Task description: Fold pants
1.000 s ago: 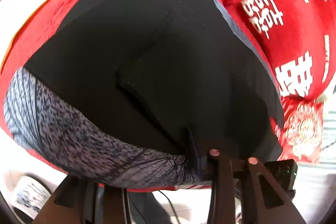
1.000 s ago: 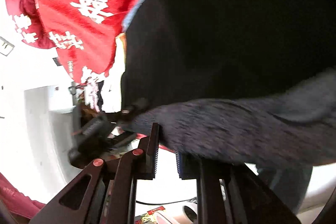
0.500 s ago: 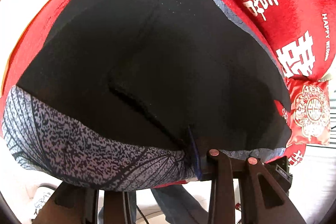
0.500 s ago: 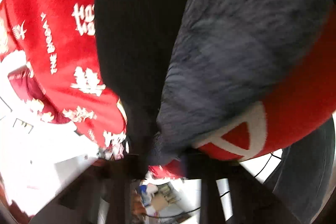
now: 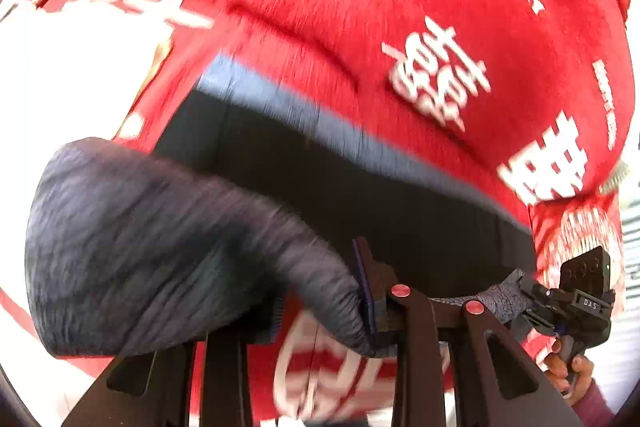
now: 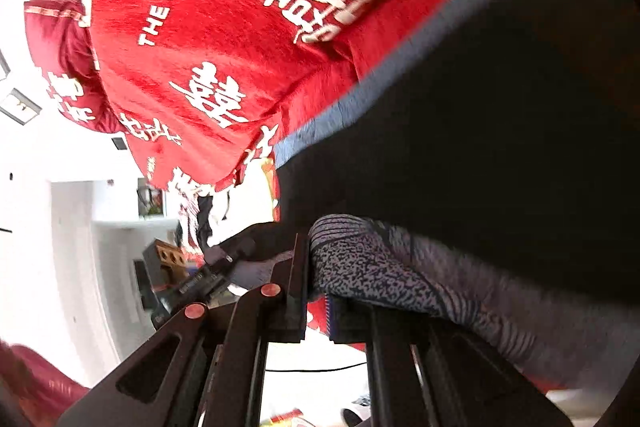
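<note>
Black soft pants (image 5: 360, 195) with speckled grey waistband (image 5: 168, 247), limp and light over red blanket (image 5: 400, 7); left hand-held gripper (image 5: 320, 315) and right hand-held gripper (image 6: 320, 307) each clamped on waistband corners, best hold.

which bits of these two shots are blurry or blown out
Left wrist view: motion smear on the pants and red blanket, white area at left blown out. Right wrist view: blanket lettering sharper, the pants' blue edge streaked, the room at left overexposed; both bend at the fisheye rim.

Left wrist view: pants (image 5: 360, 195) lie on the blanket (image 5: 400, 7), which spreads from 9 through 12 to 3 o'clock. Waistband fold (image 5: 160, 247) lifted at 8 o'clock, in front. Right gripper (image 5: 520, 291) at 4 o'clock, at the waistband's far end.
</note>
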`<state>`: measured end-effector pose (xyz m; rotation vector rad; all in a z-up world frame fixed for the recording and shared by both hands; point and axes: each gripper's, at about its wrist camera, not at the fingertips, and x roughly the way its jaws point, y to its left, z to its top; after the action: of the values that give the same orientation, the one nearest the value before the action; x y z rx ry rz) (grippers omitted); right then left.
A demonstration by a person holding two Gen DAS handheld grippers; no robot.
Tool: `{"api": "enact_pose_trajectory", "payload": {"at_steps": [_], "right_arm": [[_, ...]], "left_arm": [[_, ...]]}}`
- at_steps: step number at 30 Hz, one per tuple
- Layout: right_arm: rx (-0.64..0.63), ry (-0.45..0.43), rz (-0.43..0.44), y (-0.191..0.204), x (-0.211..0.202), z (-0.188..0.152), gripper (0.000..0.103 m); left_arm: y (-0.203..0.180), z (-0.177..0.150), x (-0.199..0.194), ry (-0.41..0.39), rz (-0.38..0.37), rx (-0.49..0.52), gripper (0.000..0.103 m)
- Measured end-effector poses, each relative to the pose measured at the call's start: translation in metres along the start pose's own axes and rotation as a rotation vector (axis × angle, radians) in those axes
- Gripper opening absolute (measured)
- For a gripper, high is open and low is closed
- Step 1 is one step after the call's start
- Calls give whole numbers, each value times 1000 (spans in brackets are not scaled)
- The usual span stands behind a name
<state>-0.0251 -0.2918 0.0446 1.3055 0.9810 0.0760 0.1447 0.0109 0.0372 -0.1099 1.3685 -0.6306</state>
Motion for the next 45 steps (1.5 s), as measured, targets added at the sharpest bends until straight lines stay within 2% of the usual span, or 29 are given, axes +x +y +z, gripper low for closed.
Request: {"api": "enact_pose_trajectory", "payload": {"at_steps": [2, 4, 6, 8, 10, 12, 14, 16, 17, 18, 20, 21, 22, 23, 25, 28, 30, 32, 34, 37, 39, 42, 43, 45], "right_arm": [[-22, 49, -20, -10, 14, 35, 11], [-30, 89, -73, -29, 29, 65, 11], [-23, 134, -129, -48, 55, 92, 11], [-16, 147, -158, -67, 69, 102, 11], [-7, 142, -126, -78, 73, 105, 10], [-22, 161, -121, -73, 72, 106, 10], [-95, 174, -157, -58, 66, 99, 22], [-165, 164, -153, -36, 57, 89, 77], [-194, 154, -169, -25, 51, 83, 83], [-243, 141, -200, -10, 45, 75, 83], [-303, 126, -210, 7, 39, 64, 82], [-326, 124, -207, 15, 37, 57, 76], [-347, 133, -213, 21, 39, 50, 64], [-361, 143, -223, 24, 44, 46, 59], [-390, 174, -238, 26, 54, 42, 45], [-413, 210, -308, 20, 75, 45, 44], [-450, 202, -344, 20, 85, 55, 44], [-463, 193, -388, 16, 98, 71, 44], [-448, 180, -408, 10, 106, 87, 44], [-395, 175, -378, -1, 111, 104, 44], [-373, 165, -355, -5, 111, 110, 44], [-348, 125, -337, -5, 101, 113, 44], [-330, 110, -317, -1, 95, 114, 45], [-359, 97, -276, 8, 82, 111, 50]], "left_arm": [[-3, 29, 26, -13, 9, -8, 32], [-5, 53, 60, 2, 55, 5, 32], [-2, 65, 94, 29, 133, 25, 32], [0, 71, 119, 38, 174, 28, 32], [-3, 80, 126, 14, 185, 34, 32], [-3, 83, 126, 28, 191, 30, 32], [-7, 83, 116, 40, 197, 36, 32], [-15, 80, 99, 37, 214, 51, 33], [-19, 76, 90, 33, 224, 59, 33], [-22, 72, 81, 29, 234, 71, 33], [-29, 66, 70, 22, 248, 88, 33], [-31, 64, 65, 18, 255, 92, 36], [-32, 63, 60, 7, 279, 90, 42], [-29, 56, 55, -11, 313, 90, 59], [-25, 57, 47, -45, 350, 72, 63], [-16, 62, 52, -29, 358, 65, 63], [-27, 62, 59, -23, 360, 130, 63], [-39, 66, 81, -5, 385, 215, 63], [-43, 72, 96, -17, 409, 233, 63], [-28, 95, 107, -53, 415, 127, 78], [-15, 107, 116, -55, 430, 62, 79], [-14, 112, 123, -49, 539, 74, 79], [-14, 112, 117, -42, 547, 53, 79], [-18, 108, 95, -78, 476, 15, 79]]}}
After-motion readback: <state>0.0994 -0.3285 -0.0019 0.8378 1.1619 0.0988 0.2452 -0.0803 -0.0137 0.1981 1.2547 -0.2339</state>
